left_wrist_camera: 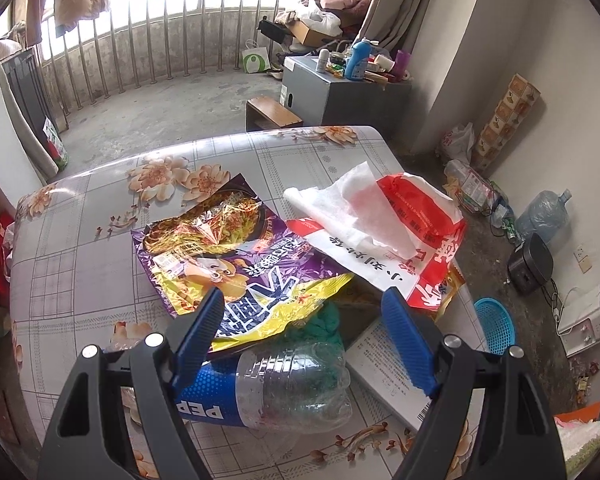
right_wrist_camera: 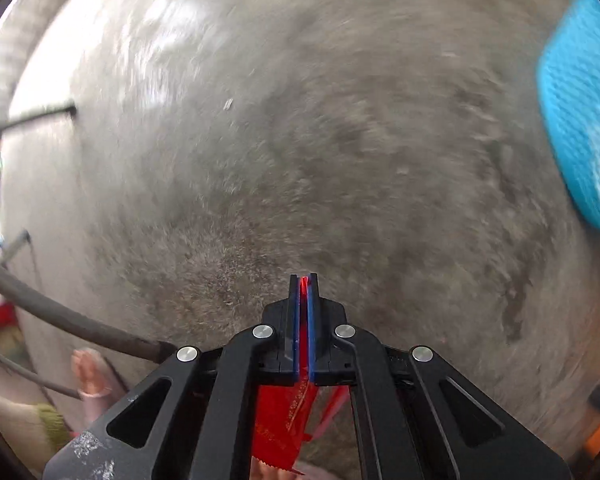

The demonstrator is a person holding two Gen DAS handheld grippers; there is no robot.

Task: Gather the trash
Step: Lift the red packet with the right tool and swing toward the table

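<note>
Left gripper stands wide open over the floral table, holding nothing; 1 Pepsi bottle lies below its jaws, snack wrappers beyond. Right gripper points down at the concrete floor, clamped on a red wrapper; blue basket far right.

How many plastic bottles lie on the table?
1: a Pepsi bottle on its side at the table's near edge, between the left gripper's open fingers. Wrappers may hide others.

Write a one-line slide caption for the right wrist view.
Right gripper shut on a red wrapper above concrete floor, blue basket nearby.
</note>
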